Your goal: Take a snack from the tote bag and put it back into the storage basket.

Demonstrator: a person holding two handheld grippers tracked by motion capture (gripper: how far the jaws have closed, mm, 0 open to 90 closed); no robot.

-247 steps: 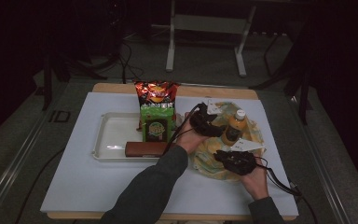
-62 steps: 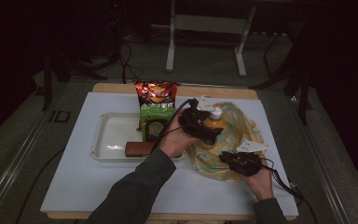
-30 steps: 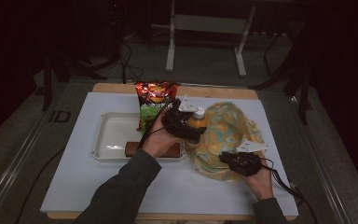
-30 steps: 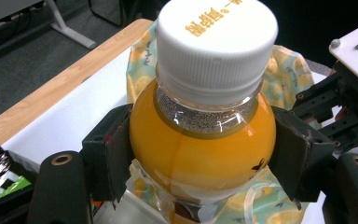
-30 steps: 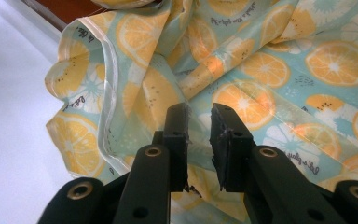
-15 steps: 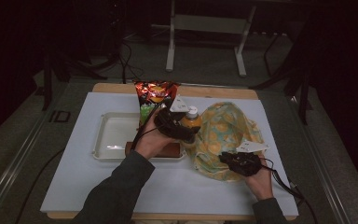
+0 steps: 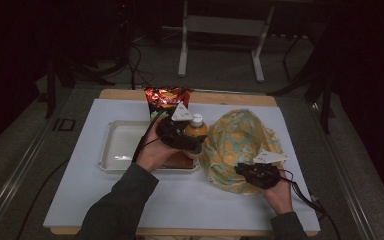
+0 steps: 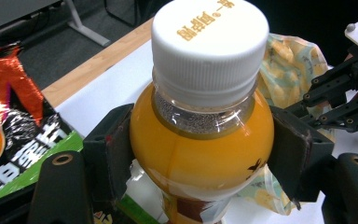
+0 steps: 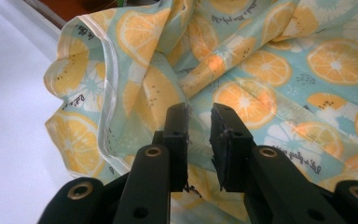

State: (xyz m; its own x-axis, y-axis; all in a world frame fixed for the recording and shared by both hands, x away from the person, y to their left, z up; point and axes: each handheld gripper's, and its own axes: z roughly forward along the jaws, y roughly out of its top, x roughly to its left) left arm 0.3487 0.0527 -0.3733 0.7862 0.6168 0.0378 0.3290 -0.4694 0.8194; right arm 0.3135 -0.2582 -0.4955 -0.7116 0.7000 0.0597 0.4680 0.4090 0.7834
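Dim room, grey floor (image 7: 25,165), metal stand (image 7: 220,30)

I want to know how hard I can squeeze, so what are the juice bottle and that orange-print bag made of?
The bottle looks like clear, glossy thin plastic: orange liquid shows through, and its white cap is ridged matte plastic. The bag seems a soft coated fabric or plastic sheet: it creases in folds with a slight sheen and has a stitched hem.

The tray (image 7: 115,150) lies left of the bag (image 7: 240,150), the bottle (image 7: 196,131) between them, the snack packet (image 7: 166,99) behind.
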